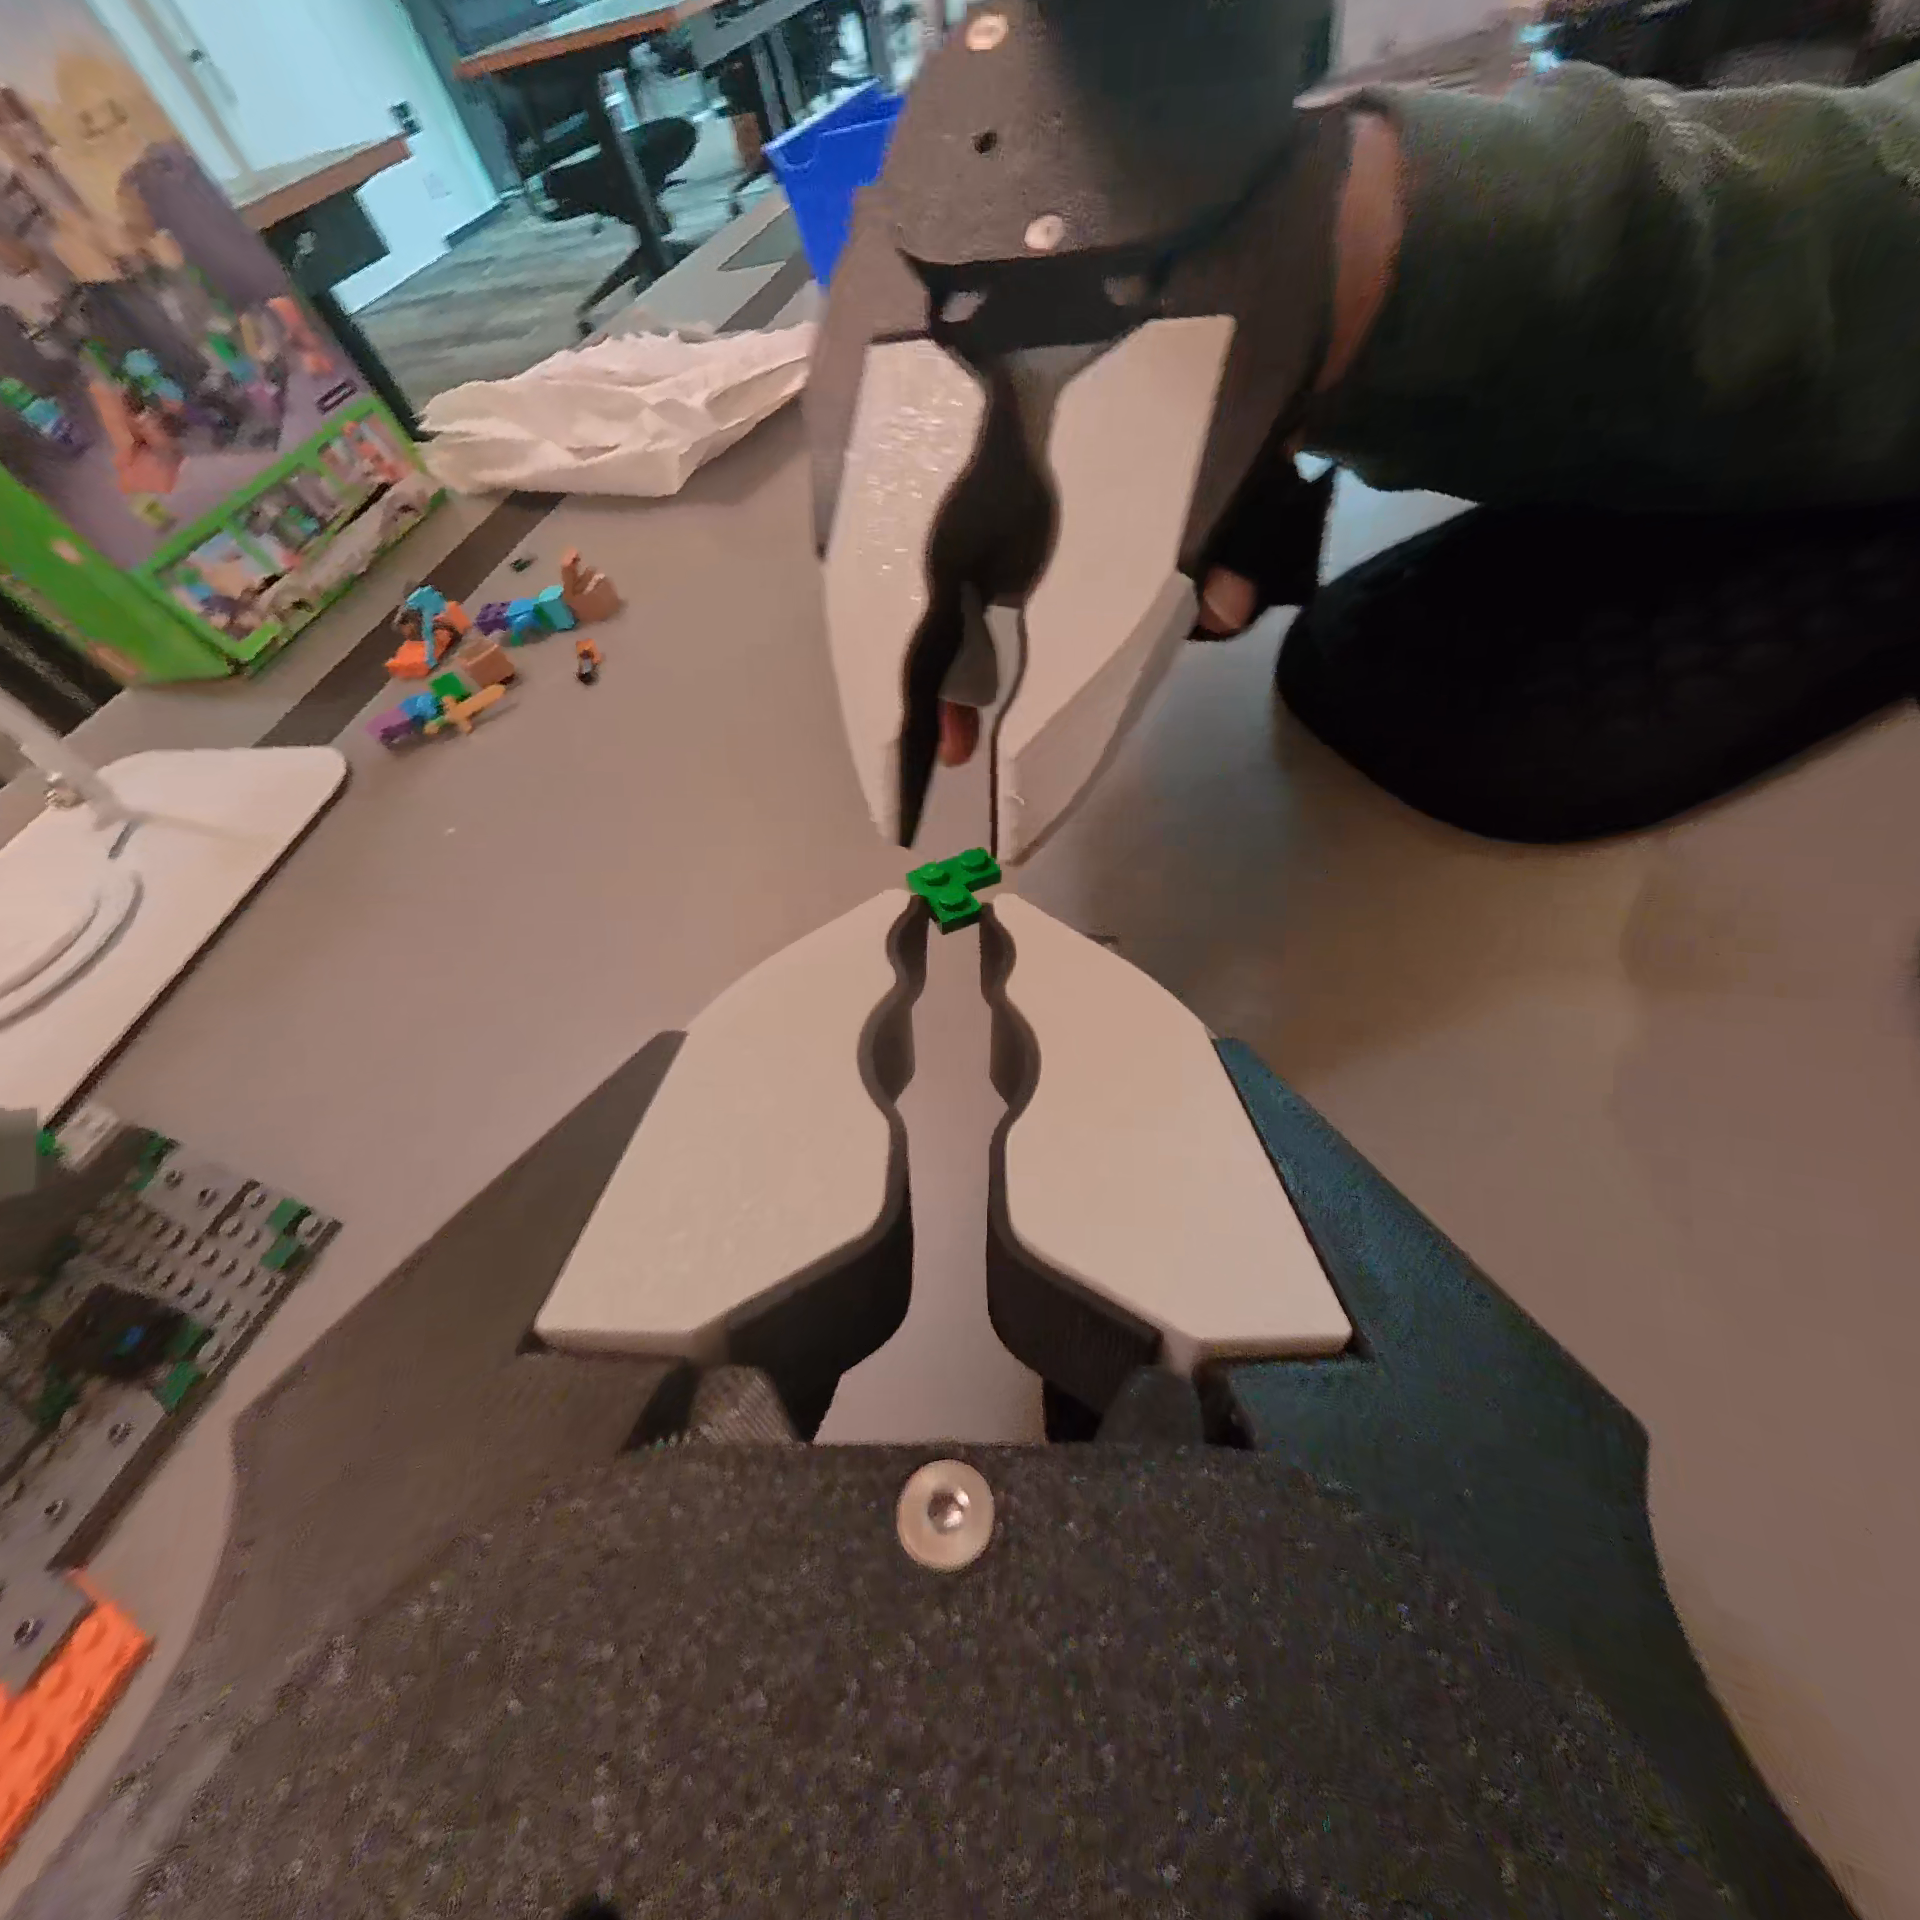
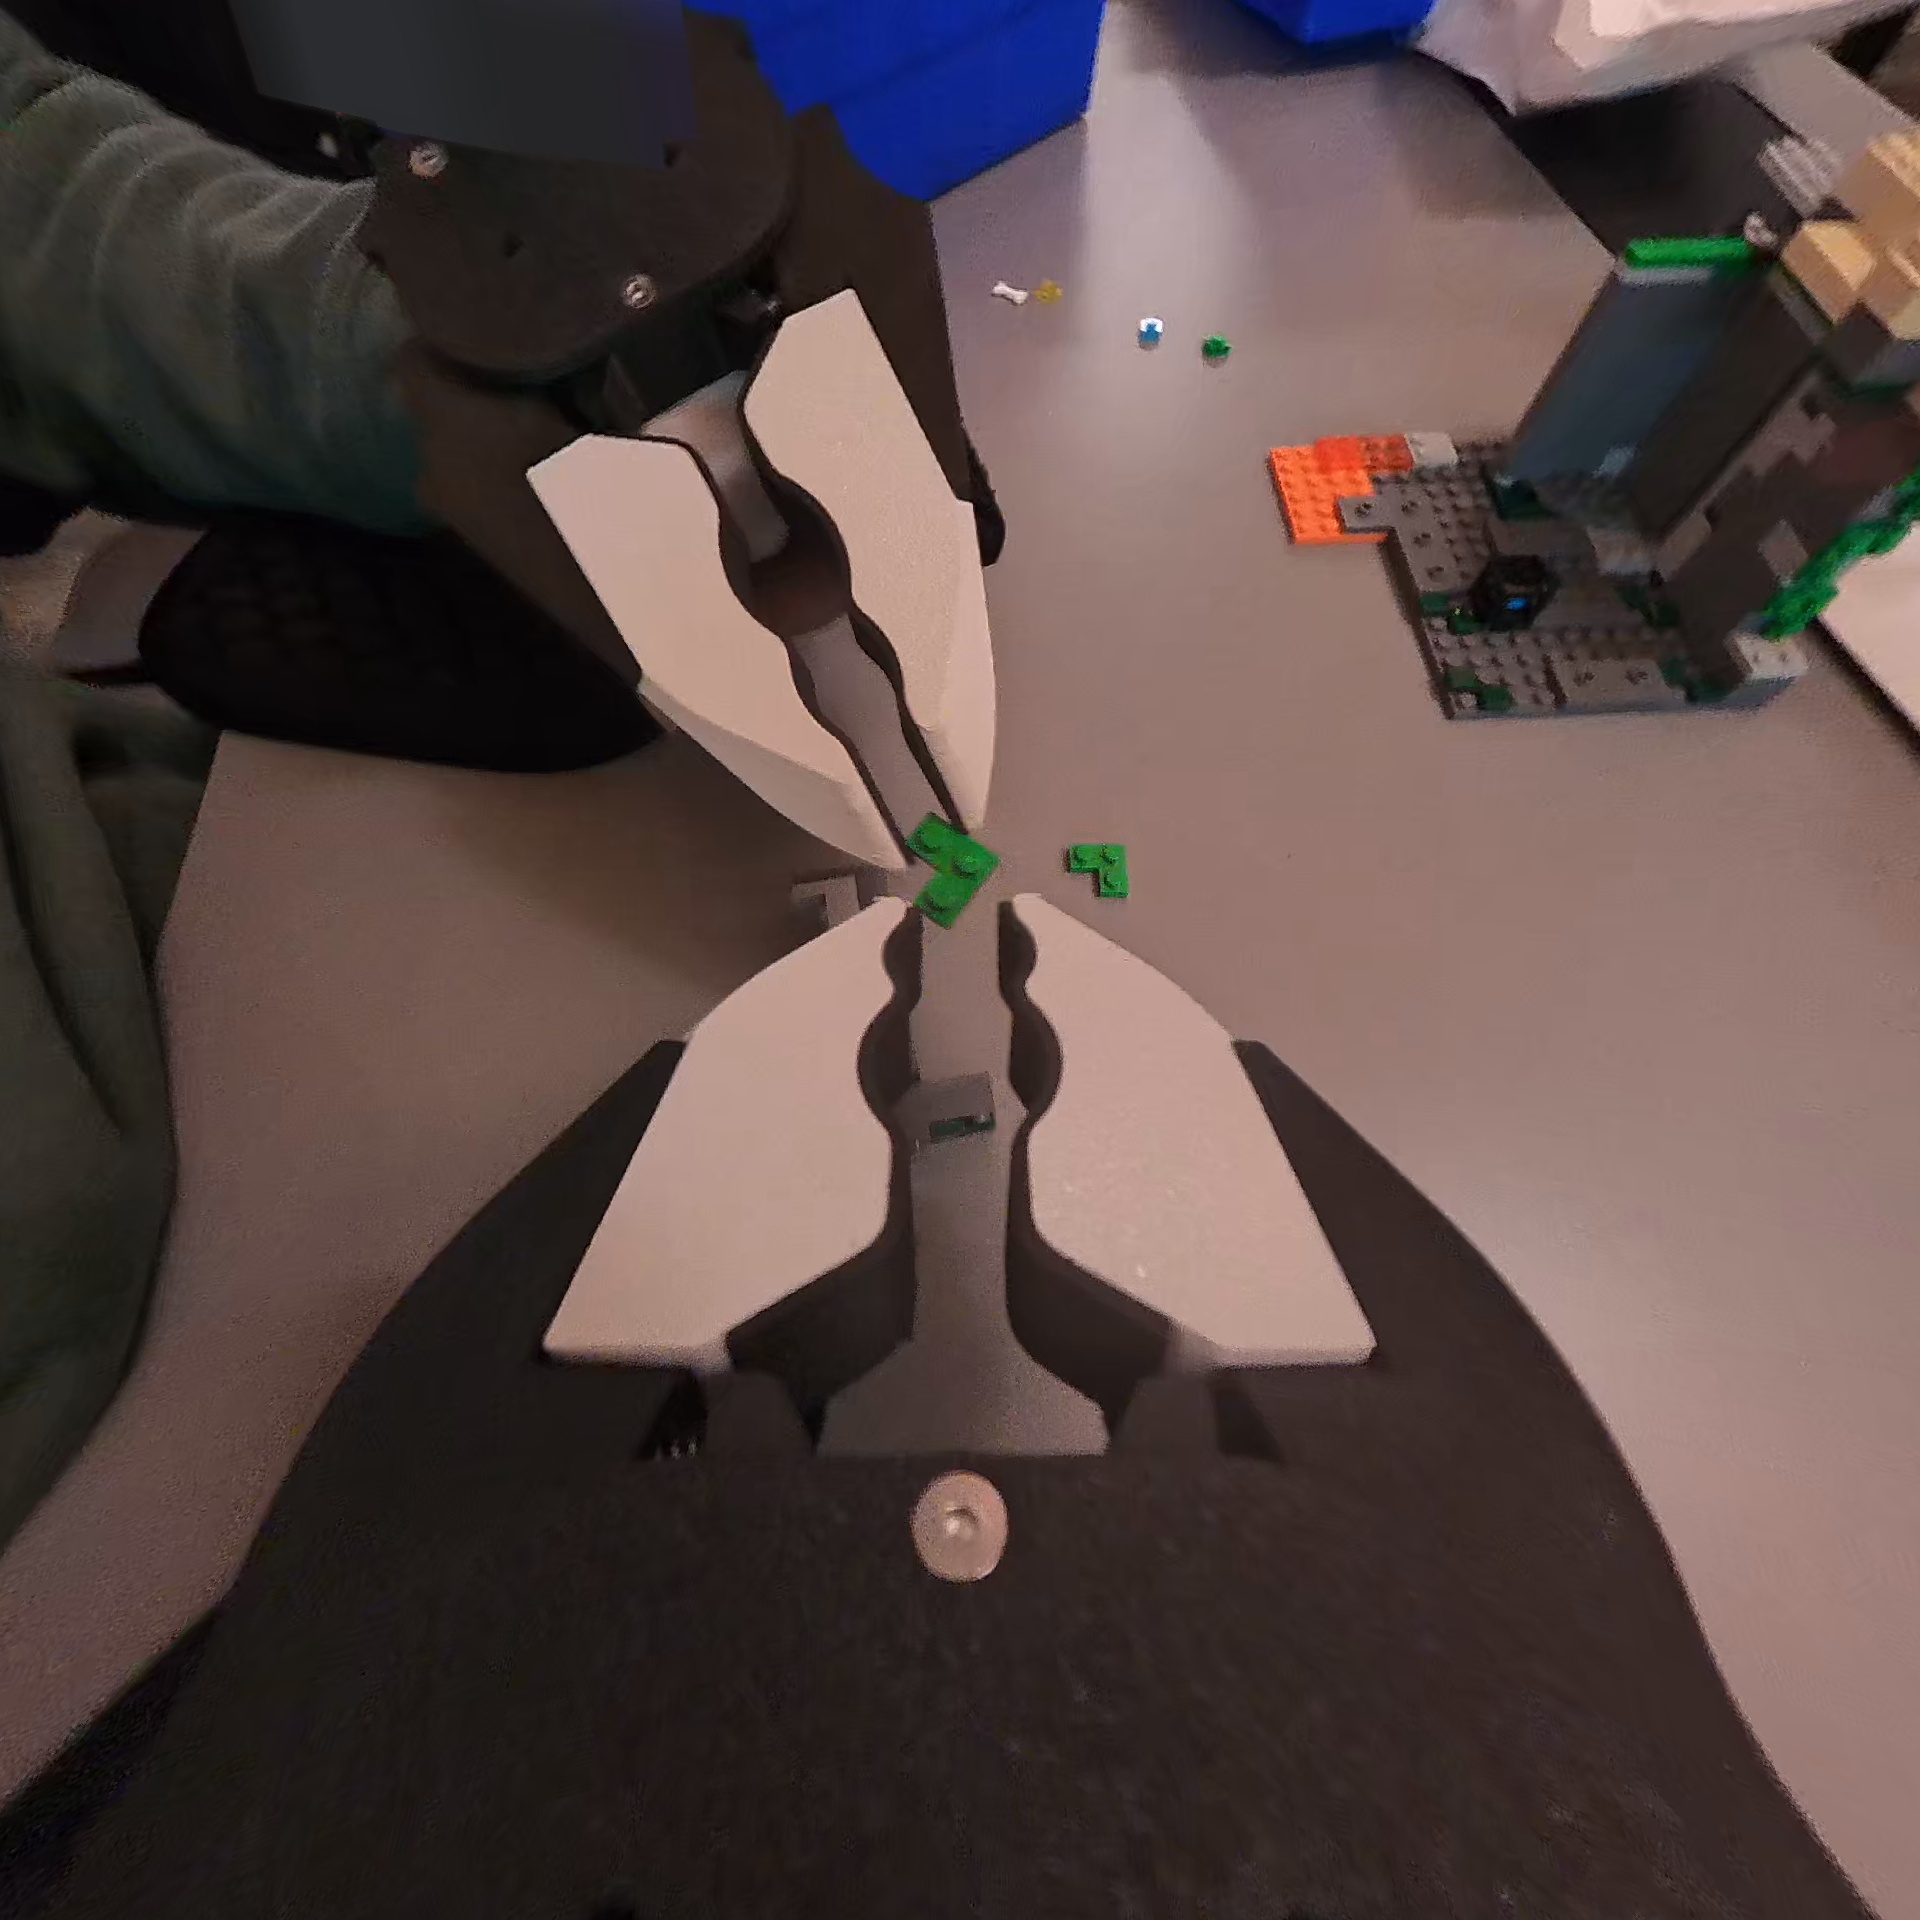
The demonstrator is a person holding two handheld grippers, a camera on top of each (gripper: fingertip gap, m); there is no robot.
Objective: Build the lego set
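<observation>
A green L-shaped plate is pinched at the tips of the left gripper, with the right gripper facing it.
In the left wrist view, smooth pale finger pads on grainy black bodies are seen above the matte grey table; a printed set box stands far left. In the right wrist view, the right gripper is held slightly spread just short of the plate; a second green plate lies beside, and the studded grey build stands farther right.

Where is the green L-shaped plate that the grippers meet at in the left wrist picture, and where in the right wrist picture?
Left wrist view: the green L-shaped plate sits at centre, between its own fingertips.
Right wrist view: the same plate is at centre, pinched by the far gripper.
Shared landmark: the grey build with its orange plate.
</observation>
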